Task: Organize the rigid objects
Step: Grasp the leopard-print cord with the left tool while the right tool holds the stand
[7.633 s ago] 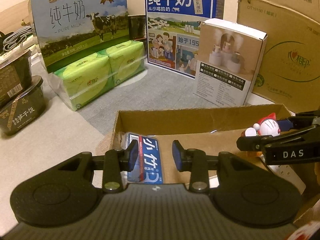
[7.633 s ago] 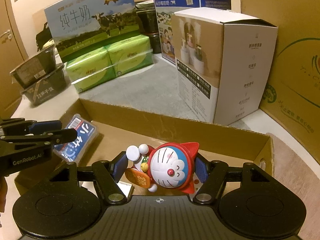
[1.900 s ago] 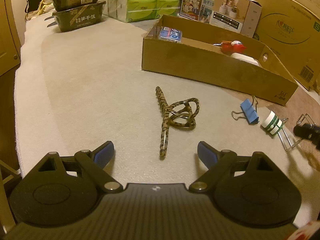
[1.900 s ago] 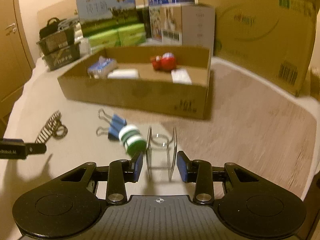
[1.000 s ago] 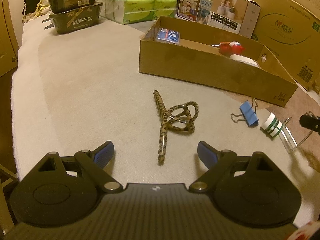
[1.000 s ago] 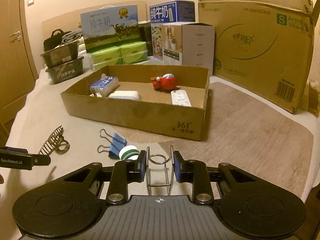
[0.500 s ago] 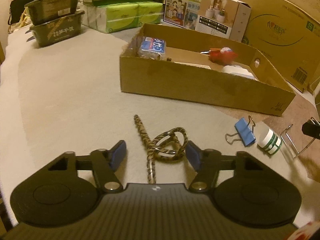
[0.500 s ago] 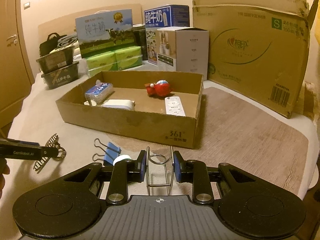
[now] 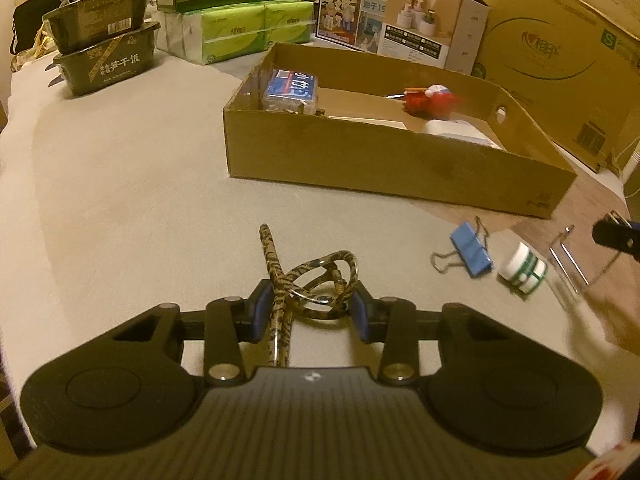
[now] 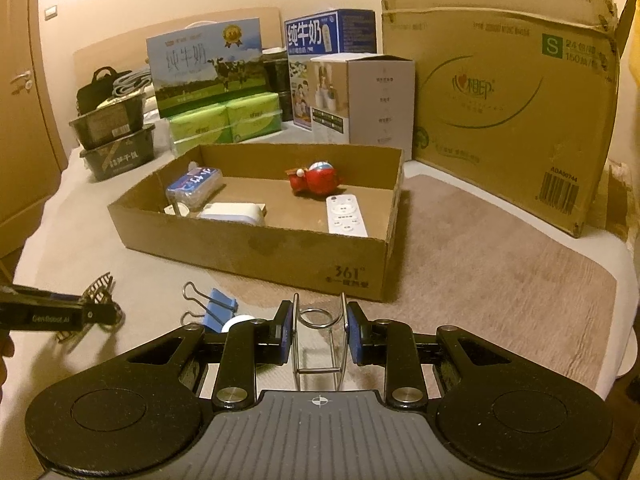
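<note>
My left gripper (image 9: 310, 308) is shut on a leopard-print hair clip (image 9: 316, 276), just above the grey cloth. My right gripper (image 10: 318, 330) is shut on a wire metal stand (image 10: 318, 336) and holds it off the surface. The open cardboard box (image 9: 384, 160) lies ahead; it holds a blue tissue pack (image 10: 195, 186), a white charger (image 10: 232, 214), a red Doraemon toy (image 10: 318, 180) and a white remote (image 10: 345, 216). A blue binder clip (image 9: 470, 254) and a small white-green jar (image 9: 524, 267) lie in front of the box.
Stacked dark food trays (image 9: 102, 52), green tissue packs (image 9: 248, 28), milk cartons (image 10: 208, 68), a white product box (image 10: 368, 100) and a large cardboard carton (image 10: 508, 112) stand behind the box. A brown mat (image 10: 492, 280) lies to the right.
My left gripper moved forward over the hair clip and shut on it. My right gripper stays shut on the wire stand and has lifted it slightly.
</note>
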`<state>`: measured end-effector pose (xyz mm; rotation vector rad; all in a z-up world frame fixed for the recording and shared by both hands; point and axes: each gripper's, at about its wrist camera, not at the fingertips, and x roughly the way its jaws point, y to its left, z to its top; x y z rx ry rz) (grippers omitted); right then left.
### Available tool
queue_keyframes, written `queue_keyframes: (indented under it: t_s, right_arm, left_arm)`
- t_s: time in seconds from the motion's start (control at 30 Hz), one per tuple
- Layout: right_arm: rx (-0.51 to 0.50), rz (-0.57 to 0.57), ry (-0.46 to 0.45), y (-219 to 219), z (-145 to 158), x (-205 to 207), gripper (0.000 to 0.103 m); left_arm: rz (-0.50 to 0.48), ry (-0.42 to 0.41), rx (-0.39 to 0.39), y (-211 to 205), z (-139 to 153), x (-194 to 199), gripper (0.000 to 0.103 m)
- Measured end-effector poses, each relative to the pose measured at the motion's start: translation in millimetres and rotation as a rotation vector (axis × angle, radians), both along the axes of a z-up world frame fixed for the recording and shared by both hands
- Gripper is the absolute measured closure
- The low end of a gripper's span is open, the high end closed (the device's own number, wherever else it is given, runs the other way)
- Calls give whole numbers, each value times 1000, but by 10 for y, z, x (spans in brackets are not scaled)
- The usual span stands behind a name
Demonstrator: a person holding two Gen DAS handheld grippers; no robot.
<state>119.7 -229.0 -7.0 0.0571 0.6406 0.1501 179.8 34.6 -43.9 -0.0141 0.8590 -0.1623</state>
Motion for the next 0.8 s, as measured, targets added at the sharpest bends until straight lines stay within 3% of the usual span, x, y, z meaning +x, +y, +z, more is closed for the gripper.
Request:
queue_keyframes:
  t_s: [0.8]
  right_arm:
    - [21, 17, -71, 49, 413, -199, 75]
  left_arm:
    - [-42, -105, 8, -196, 635, -296, 66]
